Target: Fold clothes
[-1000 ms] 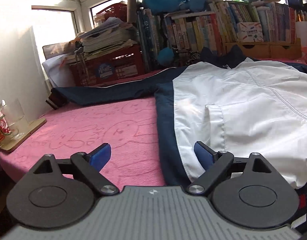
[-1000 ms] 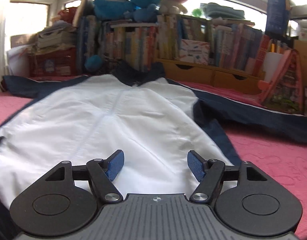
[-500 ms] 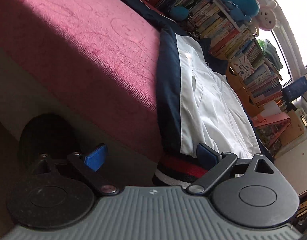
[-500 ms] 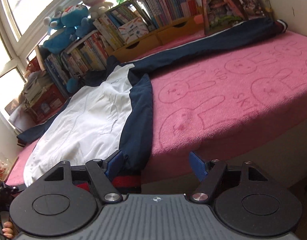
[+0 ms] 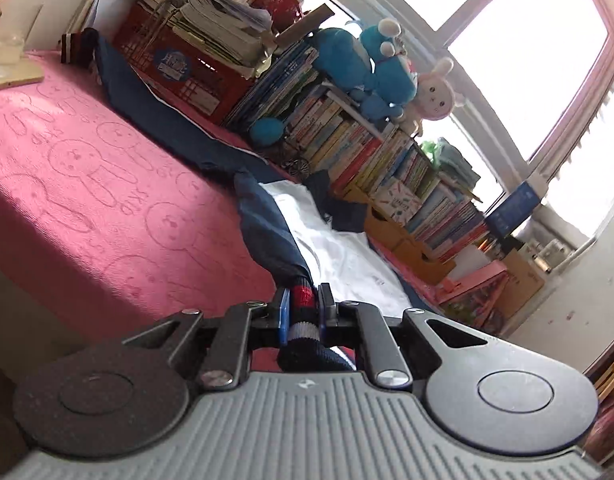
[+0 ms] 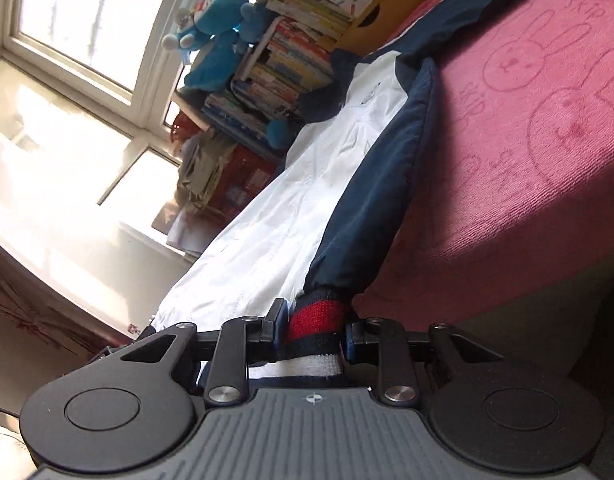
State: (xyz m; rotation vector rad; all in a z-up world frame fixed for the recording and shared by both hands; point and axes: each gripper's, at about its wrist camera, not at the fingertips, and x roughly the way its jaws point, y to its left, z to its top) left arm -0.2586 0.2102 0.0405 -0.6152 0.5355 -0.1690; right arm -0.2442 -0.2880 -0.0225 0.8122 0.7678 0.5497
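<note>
Jacket (image 6: 299,216) hem gripped by both tongs, left (image 5: 303,312) and right (image 6: 313,330); "SKIP" on blanket (image 6: 547,128).

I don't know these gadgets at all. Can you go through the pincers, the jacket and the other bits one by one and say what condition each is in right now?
left gripper: shut on the jacket's striped hem.
right gripper: shut on the striped hem too.
jacket: unfolded, front up on the bed, sleeves spread.
striped hem: pinched at both corners.
pink blanket: spread flat on the bed.
drinking glass: upright on a wooden board.
</note>
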